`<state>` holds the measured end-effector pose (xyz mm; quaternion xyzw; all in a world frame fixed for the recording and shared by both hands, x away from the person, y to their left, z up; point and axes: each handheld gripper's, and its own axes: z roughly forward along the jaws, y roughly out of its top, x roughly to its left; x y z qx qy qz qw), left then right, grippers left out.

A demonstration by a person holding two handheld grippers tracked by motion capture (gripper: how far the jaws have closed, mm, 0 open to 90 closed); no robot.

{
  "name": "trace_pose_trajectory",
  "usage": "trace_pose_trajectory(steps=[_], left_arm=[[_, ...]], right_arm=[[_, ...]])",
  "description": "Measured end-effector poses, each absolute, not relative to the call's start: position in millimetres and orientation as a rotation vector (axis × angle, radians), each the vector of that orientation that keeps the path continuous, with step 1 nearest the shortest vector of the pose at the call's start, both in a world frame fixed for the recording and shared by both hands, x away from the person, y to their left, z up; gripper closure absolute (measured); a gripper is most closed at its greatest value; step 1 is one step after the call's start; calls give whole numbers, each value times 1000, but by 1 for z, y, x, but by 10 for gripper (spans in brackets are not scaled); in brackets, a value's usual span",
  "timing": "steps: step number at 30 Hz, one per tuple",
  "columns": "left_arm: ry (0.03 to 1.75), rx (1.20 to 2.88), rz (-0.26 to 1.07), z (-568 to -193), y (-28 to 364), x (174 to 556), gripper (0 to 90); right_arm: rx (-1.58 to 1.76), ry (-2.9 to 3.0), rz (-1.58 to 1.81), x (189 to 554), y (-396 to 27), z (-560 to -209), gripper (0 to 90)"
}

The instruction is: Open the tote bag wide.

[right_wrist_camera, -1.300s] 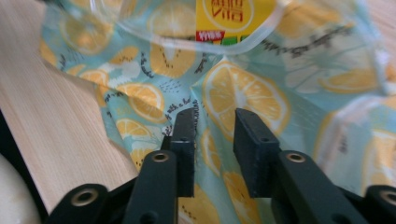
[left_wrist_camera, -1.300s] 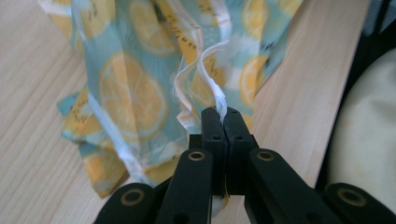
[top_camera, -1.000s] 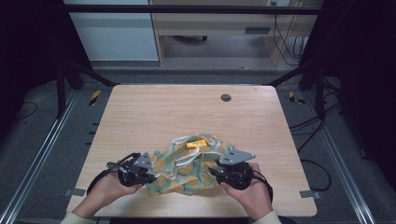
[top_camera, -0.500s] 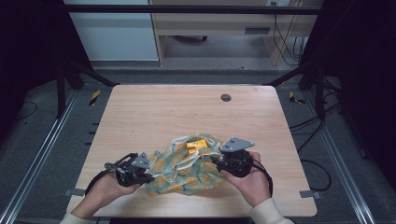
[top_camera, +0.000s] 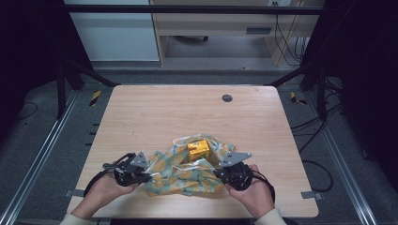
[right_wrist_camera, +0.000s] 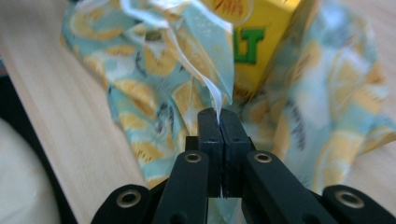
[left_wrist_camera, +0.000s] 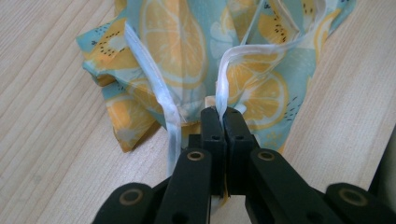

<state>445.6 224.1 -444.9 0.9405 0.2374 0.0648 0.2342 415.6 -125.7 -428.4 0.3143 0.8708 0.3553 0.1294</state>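
A crumpled bag of teal cloth printed with orange slices (top_camera: 187,171) lies near the table's front edge, with a yellow box (top_camera: 199,149) standing in it. My left gripper (top_camera: 149,177) is at the bag's left side, shut on a white ribbon handle (left_wrist_camera: 223,74) of the bag (left_wrist_camera: 187,51). My right gripper (top_camera: 217,174) is at the bag's right side, shut on another white ribbon handle (right_wrist_camera: 212,91), with the cloth (right_wrist_camera: 154,70) and the yellow box (right_wrist_camera: 261,42) right behind it.
The wooden table (top_camera: 178,112) has a small dark round grommet (top_camera: 227,98) at the back. The person's hands come in at the front edge. Metal frame rails and cables run on the floor at both sides.
The right gripper has moved left and back a little with its handle, lifting the bag's right side. The yellow box stands more exposed. The left gripper has hardly moved.
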Motion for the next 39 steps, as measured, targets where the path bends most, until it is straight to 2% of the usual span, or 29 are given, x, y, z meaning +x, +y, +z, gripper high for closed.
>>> trace_pose_trajectory(steps=[4,10,14,18,27,33,39], left_arm=[[658,2580,183,-445,226,447,888],[661,2582,181,-446,227,447,886],[664,2580,178,-448,227,447,883],[666,2580,171,-450,228,447,882],[668,2577,175,-450,228,447,877],[660,2569,186,-447,229,444,855],[674,2556,199,-447,230,443,809]], right_arm=[[859,2564,1063,412,-125,-430,854],[890,2474,1181,416,-132,-409,611],[934,2408,1203,423,-140,-399,547],[953,2355,1217,429,-147,-389,548],[941,2329,1115,463,-138,-386,615],[949,2385,1113,477,-127,-394,600],[966,2449,1061,481,-123,-405,536]])
